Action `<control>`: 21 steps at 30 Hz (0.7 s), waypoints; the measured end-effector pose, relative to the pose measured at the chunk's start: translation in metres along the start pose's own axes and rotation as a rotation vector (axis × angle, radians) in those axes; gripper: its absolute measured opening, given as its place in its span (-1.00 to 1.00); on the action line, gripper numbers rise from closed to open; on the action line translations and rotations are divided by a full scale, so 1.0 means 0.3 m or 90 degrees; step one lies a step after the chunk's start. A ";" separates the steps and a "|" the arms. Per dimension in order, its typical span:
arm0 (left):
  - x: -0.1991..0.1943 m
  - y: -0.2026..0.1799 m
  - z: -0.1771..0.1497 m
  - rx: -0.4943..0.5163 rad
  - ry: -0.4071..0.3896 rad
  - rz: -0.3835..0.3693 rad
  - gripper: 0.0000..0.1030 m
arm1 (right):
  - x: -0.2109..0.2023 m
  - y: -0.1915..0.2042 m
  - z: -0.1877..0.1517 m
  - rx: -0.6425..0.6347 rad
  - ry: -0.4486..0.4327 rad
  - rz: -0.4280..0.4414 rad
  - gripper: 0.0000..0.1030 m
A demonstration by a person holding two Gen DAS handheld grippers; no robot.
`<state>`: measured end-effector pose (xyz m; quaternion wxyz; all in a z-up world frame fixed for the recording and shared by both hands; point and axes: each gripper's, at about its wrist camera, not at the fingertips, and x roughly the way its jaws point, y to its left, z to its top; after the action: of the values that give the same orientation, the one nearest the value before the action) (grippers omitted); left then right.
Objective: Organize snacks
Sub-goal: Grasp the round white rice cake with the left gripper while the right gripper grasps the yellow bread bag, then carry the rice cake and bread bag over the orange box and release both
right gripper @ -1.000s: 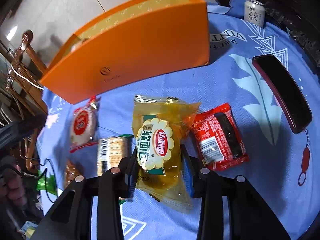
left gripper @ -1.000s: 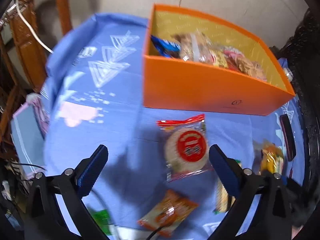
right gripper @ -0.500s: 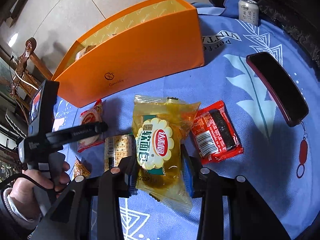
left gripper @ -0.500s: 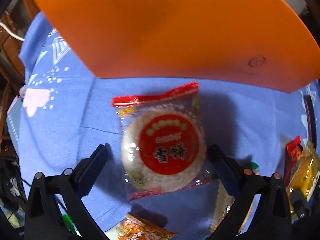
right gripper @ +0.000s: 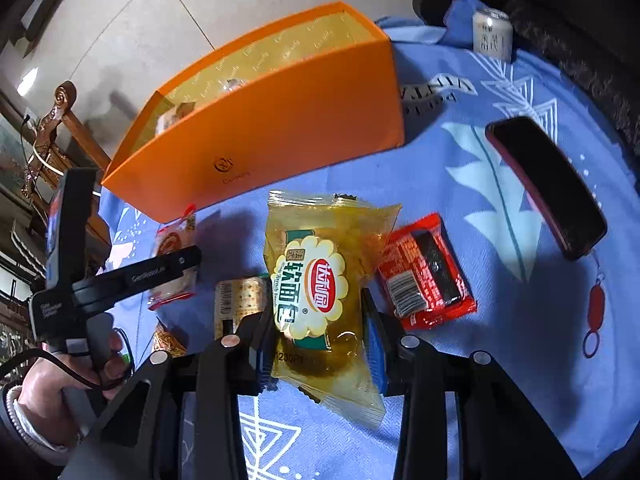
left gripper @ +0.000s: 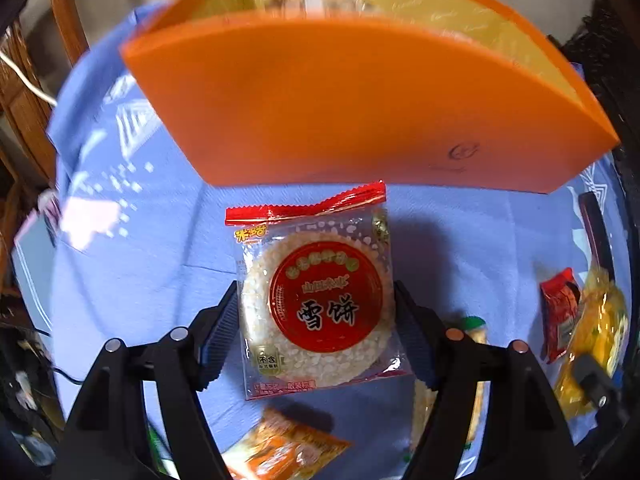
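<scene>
A clear rice cracker packet [left gripper: 320, 300] with a red round label lies on the blue cloth just in front of the orange box [left gripper: 360, 100]. My left gripper [left gripper: 316, 320] straddles it from above; its jaws are closing, and both pads touch the packet's side edges. In the right wrist view, my right gripper [right gripper: 316, 344] is shut on a yellow soft-bread packet [right gripper: 316, 280]. The same view shows the orange box [right gripper: 280, 128] holding several snacks. A person's hand [right gripper: 52, 388] holds the left gripper over the rice cracker packet [right gripper: 172, 244].
A red snack packet [right gripper: 424, 272] lies right of the bread packet and a cracker sleeve [right gripper: 240, 296] left of it. An orange snack packet [left gripper: 280, 448] lies near the front. A dark phone [right gripper: 544, 188] and a can [right gripper: 492, 34] sit to the right. Wooden chairs stand on the left.
My left gripper came down over the rice cracker packet and its jaws narrowed from wide open onto the packet's sides. The right gripper kept still, holding the bread packet.
</scene>
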<state>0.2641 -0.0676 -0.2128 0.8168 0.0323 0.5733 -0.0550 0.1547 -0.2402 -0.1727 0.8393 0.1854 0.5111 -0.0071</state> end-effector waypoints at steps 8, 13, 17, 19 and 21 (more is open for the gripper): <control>-0.245 0.055 0.016 0.003 -0.106 0.021 0.37 | -0.067 0.051 0.048 -0.035 -0.040 0.003 -0.26; -0.372 0.107 0.039 -0.010 -0.154 0.020 0.37 | -0.134 0.112 0.106 -0.071 -0.081 0.014 -0.26; -0.442 0.145 0.060 -0.016 -0.198 0.014 0.37 | -0.191 0.163 0.182 -0.098 -0.120 0.026 -0.26; -0.468 0.152 0.078 -0.016 -0.214 0.010 0.37 | -0.215 0.182 0.218 -0.107 -0.136 0.031 -0.26; -0.500 0.153 0.108 -0.016 -0.228 0.005 0.37 | -0.235 0.205 0.267 -0.120 -0.153 0.034 -0.26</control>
<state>0.2496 -0.0179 -0.0611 0.9065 0.0140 0.4191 -0.0493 0.2019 -0.2211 -0.0605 0.9079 0.1172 0.4002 0.0415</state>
